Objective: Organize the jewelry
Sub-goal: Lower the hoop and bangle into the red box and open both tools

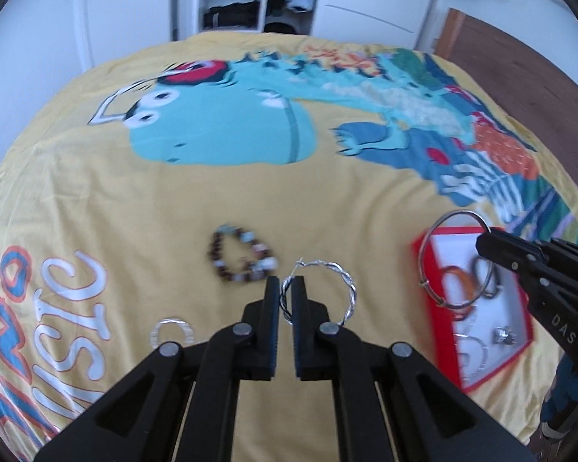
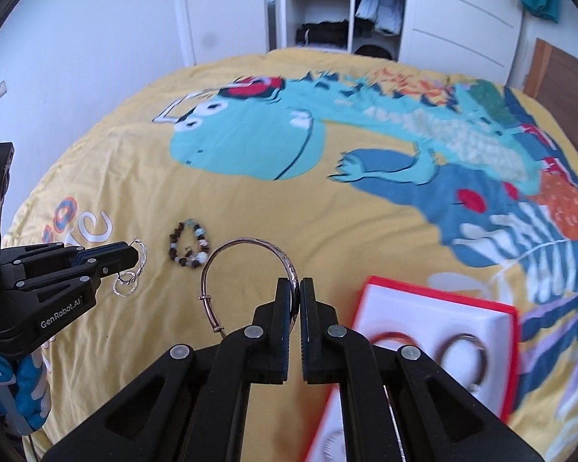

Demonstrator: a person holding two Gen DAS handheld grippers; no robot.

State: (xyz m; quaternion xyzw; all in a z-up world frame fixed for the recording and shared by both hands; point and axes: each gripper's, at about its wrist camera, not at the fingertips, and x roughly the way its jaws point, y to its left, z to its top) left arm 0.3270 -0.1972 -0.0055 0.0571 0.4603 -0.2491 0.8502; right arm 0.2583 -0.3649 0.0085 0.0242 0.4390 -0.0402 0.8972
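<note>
My left gripper (image 1: 285, 282) is shut on a twisted silver hoop earring (image 1: 345, 285), held above the yellow bedspread; it also shows in the right wrist view (image 2: 129, 275). My right gripper (image 2: 295, 285) is shut on a thin silver bangle (image 2: 250, 246), which also shows in the left wrist view (image 1: 435, 231) above the red box (image 1: 424, 269). The red box with a white inlay (image 2: 424, 308) holds several rings and bangles. A beaded bracelet (image 1: 242, 258) and a flat silver ring (image 1: 173, 329) lie on the bedspread.
The bedspread (image 1: 212, 200) carries a blue dinosaur print. An open wardrobe (image 2: 327, 4) and a white door (image 2: 227, 7) stand beyond the bed. A wooden floor (image 1: 520, 54) shows at the right.
</note>
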